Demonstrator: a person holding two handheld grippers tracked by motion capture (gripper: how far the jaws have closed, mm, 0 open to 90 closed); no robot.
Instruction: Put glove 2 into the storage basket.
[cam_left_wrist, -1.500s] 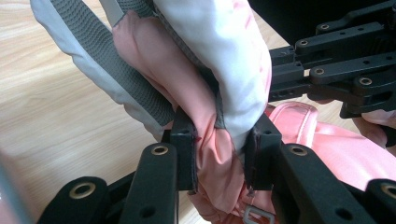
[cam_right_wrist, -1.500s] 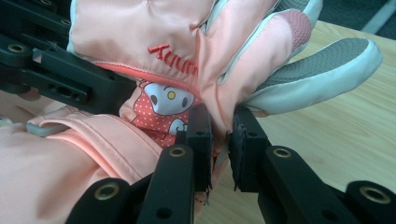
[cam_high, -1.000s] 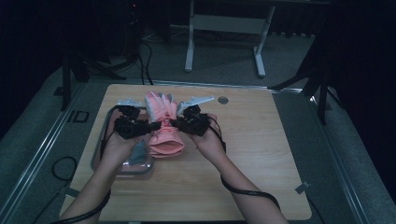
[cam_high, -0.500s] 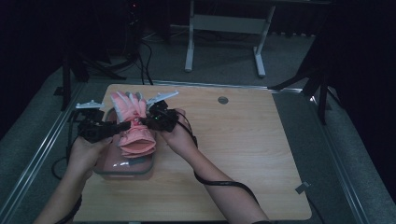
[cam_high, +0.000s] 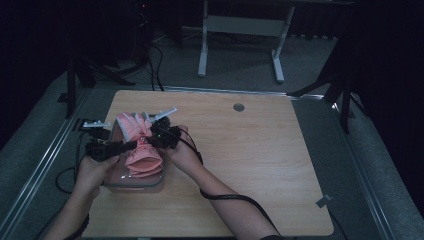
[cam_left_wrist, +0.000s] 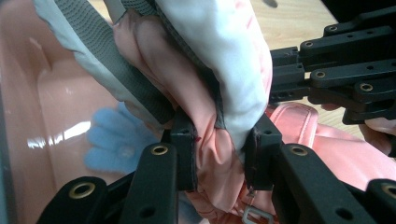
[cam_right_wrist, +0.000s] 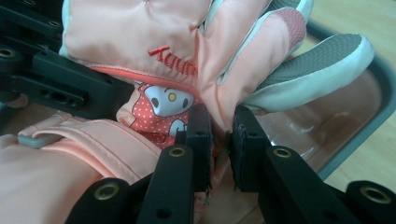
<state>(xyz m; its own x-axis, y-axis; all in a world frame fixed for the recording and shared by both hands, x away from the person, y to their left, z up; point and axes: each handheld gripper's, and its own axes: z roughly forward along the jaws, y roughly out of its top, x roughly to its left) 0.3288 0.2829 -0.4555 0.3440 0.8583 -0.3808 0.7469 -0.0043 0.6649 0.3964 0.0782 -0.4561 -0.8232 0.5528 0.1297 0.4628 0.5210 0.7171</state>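
High view: pink glove (cam_high: 141, 145) pinched between both jaws, over tray (cam_high: 150, 181).

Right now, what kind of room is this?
Probably a lab or recording studio, not a home: a bare wooden table on grey carpet, dark curtains behind a metal stand, and hand-held grippers holding a pink glove over a tub.
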